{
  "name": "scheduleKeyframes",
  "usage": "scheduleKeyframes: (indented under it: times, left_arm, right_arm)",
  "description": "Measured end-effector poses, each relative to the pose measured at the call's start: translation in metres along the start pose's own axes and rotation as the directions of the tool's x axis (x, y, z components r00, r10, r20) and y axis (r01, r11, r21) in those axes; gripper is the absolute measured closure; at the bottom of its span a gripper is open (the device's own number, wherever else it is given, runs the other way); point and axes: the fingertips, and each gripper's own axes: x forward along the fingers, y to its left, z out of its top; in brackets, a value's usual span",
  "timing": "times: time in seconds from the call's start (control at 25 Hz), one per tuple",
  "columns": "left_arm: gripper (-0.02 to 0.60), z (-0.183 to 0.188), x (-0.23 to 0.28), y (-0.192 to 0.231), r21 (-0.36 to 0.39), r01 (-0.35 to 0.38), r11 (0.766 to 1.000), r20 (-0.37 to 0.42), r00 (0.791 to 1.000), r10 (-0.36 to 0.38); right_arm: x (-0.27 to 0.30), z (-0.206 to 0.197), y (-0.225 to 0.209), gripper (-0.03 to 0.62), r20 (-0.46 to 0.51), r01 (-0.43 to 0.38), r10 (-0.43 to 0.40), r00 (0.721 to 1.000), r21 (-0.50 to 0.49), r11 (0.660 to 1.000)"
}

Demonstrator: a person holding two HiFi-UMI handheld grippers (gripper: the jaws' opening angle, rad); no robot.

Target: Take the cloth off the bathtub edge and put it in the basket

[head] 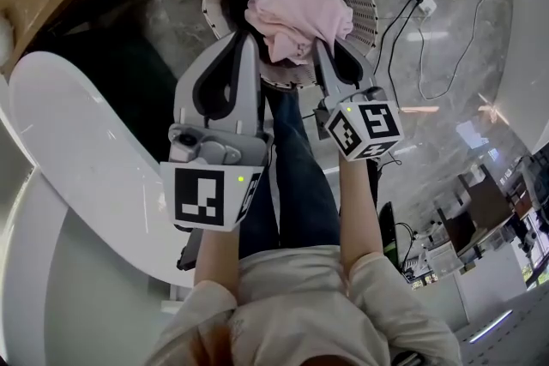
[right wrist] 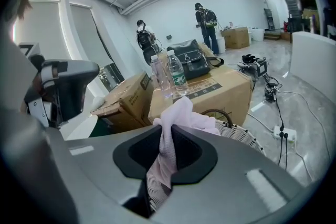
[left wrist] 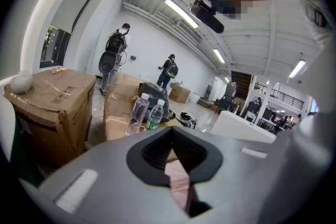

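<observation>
Now we hold the pink cloth [head: 296, 13] bunched over the mouth of the white wicker basket [head: 367, 9] (whether it already rests inside, we cannot tell). Our right gripper [head: 324, 49] pinches a fold, with cloth spilling out above its jaws. Our left gripper [head: 248, 40] is nipped on the cloth's left edge. The white bathtub [head: 77, 159] curves at our left.

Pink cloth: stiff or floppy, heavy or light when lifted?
Likely floppy: the pink cloth bunches in soft folds over the basket and droops through the right hand-held gripper. Probably light: a thin pinch seems enough to carry it.
</observation>
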Motion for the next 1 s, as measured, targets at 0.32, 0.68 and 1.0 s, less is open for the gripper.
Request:
scheduleKeyframes:
  times: [0.32,0.68,1.0]
  left_arm:
    - [0.532,-0.008,0.003,0.003,-0.002,0.012,1.0,-0.025,1.0,-0.012]
    - [0.532,-0.013,0.003,0.011,0.007,0.019,1.0,-0.045,0.999,-0.018]
    - [0.532,-0.015,0.003,0.018,0.009,0.016,1.0,-0.054,0.998,-0.016]
  right_arm:
    - [0.028,-0.039,-0.025,0.542,-0.076,0.051,-0.051,0.996,-0.001,0.999]
    - [0.057,-0.072,-0.046,0.542,-0.149,0.107,-0.1,0.984,0.037,0.994]
    - [0.074,-0.103,-0.059,0.542,-0.23,0.144,-0.135,0.964,0.022,0.989]
